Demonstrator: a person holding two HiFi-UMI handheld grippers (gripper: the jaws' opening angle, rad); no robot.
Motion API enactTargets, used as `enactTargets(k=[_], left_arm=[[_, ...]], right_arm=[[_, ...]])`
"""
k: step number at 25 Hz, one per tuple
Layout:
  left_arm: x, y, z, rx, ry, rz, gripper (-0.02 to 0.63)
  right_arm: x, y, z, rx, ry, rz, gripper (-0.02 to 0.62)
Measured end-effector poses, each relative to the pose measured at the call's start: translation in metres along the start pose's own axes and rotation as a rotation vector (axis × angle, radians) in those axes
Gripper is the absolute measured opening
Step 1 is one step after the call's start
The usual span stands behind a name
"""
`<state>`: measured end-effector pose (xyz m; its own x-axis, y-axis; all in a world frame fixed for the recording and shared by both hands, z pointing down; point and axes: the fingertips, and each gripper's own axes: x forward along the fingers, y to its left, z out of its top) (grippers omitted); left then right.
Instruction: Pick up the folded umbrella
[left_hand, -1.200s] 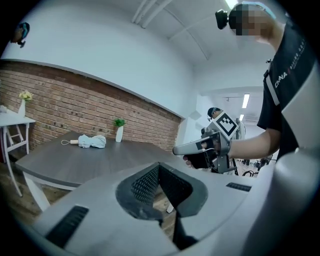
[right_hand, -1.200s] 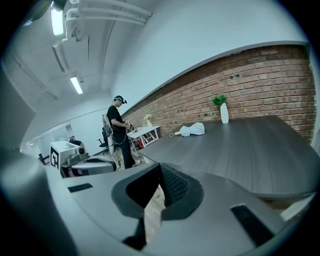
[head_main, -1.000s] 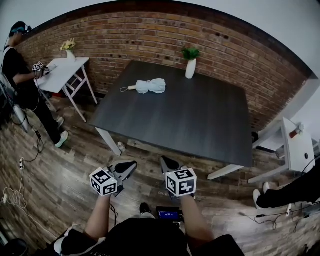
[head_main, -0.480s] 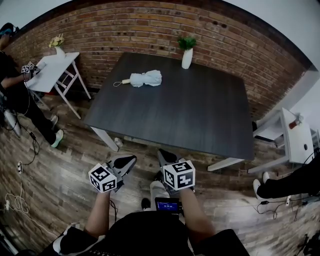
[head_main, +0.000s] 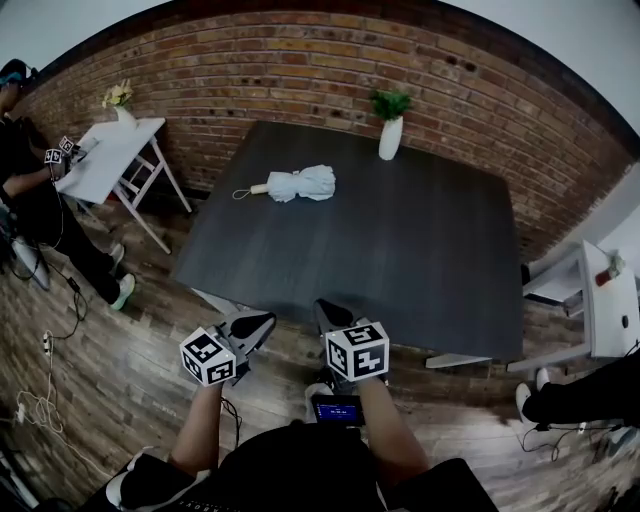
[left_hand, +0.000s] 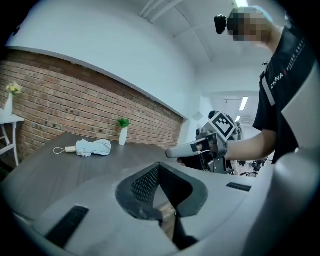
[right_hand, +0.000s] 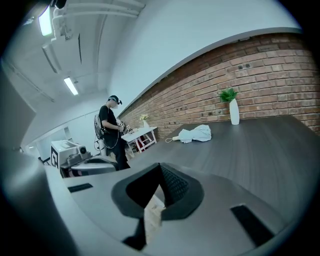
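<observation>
Here, a brick wall (head_main: 300, 60) runs across the back, far beyond the fingers. The wood floor (head_main: 120, 350) lies under and behind them. The dark desk (head_main: 420, 270) spreads out ahead of both pairs of fingers, its near edge close by their tips.

Both forearms (head_main: 197, 430) reach forward from the body side by side, nearly parallel. The left gripper (head_main: 260, 321) points almost level toward the desk. Its fingers are clenched tip to tip with nothing between them. The right gripper (head_main: 326, 307), just beside the left one, tips somewhat more downward. Its fingers are likewise pressed together and empty.

The umbrella (head_main: 298, 184), pale and folded, lies on the far left part of the desk. It is well ahead of both pairs of fingers and apart from them, with its handle and loop pointing left. A white vase (head_main: 390, 138) with a green plant stands farther off still, right of the umbrella, near the wall.
</observation>
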<state>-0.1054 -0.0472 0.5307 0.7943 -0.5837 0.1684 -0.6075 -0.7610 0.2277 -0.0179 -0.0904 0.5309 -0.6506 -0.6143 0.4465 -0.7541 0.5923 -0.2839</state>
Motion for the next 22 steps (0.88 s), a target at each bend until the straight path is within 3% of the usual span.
enactTargets(k=[10, 22], left_arm=[[0.058, 0.067, 0.026, -0.022, 0.007, 0.034, 0.003], [0.109, 0.101, 0.035, -0.050, 0.053, 0.034, 0.003]], right_arm=[[0.055, -0.060, 0.048, 0.008, 0.015, 0.032, 0.009], [0.090, -0.112, 0.070, 0.051, 0.041, 0.065, 0.008]])
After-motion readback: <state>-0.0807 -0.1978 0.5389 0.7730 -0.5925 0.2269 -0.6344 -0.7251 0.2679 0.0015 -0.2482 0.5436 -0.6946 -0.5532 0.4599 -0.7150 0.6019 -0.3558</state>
